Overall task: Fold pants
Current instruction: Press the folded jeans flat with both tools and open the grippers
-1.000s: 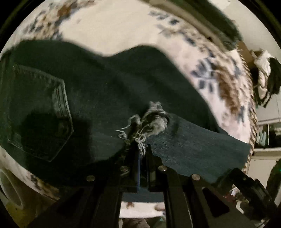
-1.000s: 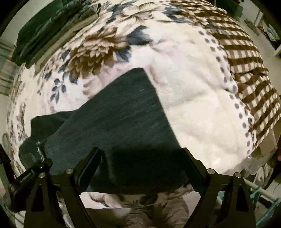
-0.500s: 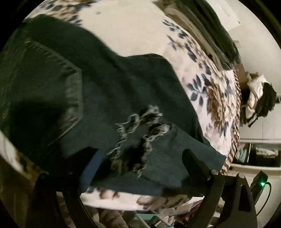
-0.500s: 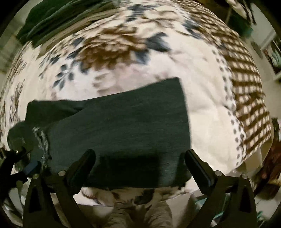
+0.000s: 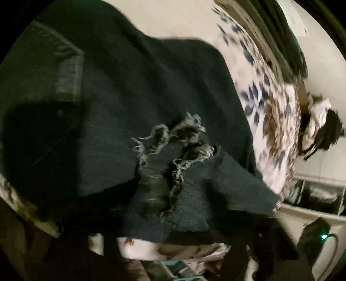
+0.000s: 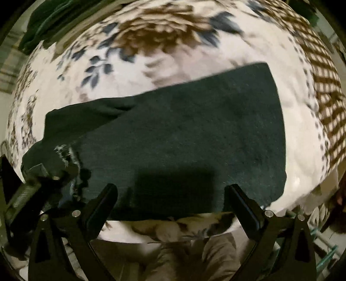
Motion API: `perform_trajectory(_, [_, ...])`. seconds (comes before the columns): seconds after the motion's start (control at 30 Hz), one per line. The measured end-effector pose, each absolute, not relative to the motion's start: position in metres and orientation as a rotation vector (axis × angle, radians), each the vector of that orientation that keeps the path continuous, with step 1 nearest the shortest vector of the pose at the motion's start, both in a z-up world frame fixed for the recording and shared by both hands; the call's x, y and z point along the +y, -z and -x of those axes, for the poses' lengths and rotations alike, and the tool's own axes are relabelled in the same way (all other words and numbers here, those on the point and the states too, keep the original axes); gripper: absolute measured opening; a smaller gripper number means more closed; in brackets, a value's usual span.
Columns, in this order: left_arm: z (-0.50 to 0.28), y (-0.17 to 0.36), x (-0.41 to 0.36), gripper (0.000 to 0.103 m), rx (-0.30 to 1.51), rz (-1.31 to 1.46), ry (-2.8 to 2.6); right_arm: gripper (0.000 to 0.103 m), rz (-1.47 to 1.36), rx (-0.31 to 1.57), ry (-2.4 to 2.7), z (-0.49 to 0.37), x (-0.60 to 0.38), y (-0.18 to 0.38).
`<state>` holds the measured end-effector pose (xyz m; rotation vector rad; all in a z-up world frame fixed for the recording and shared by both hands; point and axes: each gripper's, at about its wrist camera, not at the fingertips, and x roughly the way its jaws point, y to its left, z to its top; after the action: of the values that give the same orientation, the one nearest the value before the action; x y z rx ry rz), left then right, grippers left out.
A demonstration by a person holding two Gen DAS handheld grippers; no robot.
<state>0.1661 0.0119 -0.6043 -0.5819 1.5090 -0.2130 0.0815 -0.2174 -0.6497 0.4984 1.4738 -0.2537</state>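
Dark jeans lie folded on a floral blanket. A back pocket shows at the left, and the frayed leg hems lie on top near the front edge. My left gripper is open, its fingers dark and blurred at the bottom, apart from the hems. In the right wrist view the folded jeans stretch across the blanket. My right gripper is open and empty at the near edge of the cloth. The left gripper shows at the left by the frayed hems.
Stacked dark clothes lie at the far edge of the bed. A brown checked border runs along the blanket's right side. Shelves and a heap of clothing stand at the right.
My left gripper opened and let go of the frayed hems, then drew back toward the near edge. My right gripper stayed open and swung so the jeans lie more level.
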Motion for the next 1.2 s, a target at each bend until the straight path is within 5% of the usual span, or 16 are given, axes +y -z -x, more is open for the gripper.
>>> perform_trajectory(0.03, [-0.166,0.605,0.009,0.012,1.507,0.540,0.197,0.103,-0.492,1.477,0.264,-0.080,-0.219,0.650])
perform_trajectory(0.1, [-0.160,0.605,0.011,0.009,1.484,0.519,0.183,0.103,-0.479,1.476,0.272,-0.079,-0.221,0.649])
perform_trajectory(0.4, [-0.152,0.607,0.026,0.010,1.514,0.583,0.168,0.103,-0.470,1.440,0.290,-0.091,-0.226,0.639])
perform_trajectory(0.47, [-0.155,0.603,0.031,0.017,1.513,0.635,0.183,0.103,-0.477,1.425,0.283,-0.091,-0.226,0.634])
perform_trajectory(0.5, [-0.155,0.598,0.037,0.034,1.504,0.668,0.186,0.103,-0.482,1.418,0.277,-0.095,-0.225,0.632])
perform_trajectory(0.53, [-0.155,0.594,0.041,0.065,1.493,0.682,0.188,0.103,-0.487,1.411,0.265,-0.098,-0.226,0.630])
perform_trajectory(0.6, [-0.151,0.580,0.059,0.102,1.431,0.736,0.199,0.103,-0.493,1.403,0.237,-0.100,-0.223,0.628])
perform_trajectory(0.83, [-0.127,0.562,0.153,0.102,1.283,0.889,0.039,0.103,-0.438,1.416,0.131,-0.107,-0.192,0.624])
perform_trajectory(1.2, [-0.116,0.632,0.259,0.101,1.047,1.223,-0.228,0.103,-0.459,1.453,0.089,-0.122,-0.165,0.635])
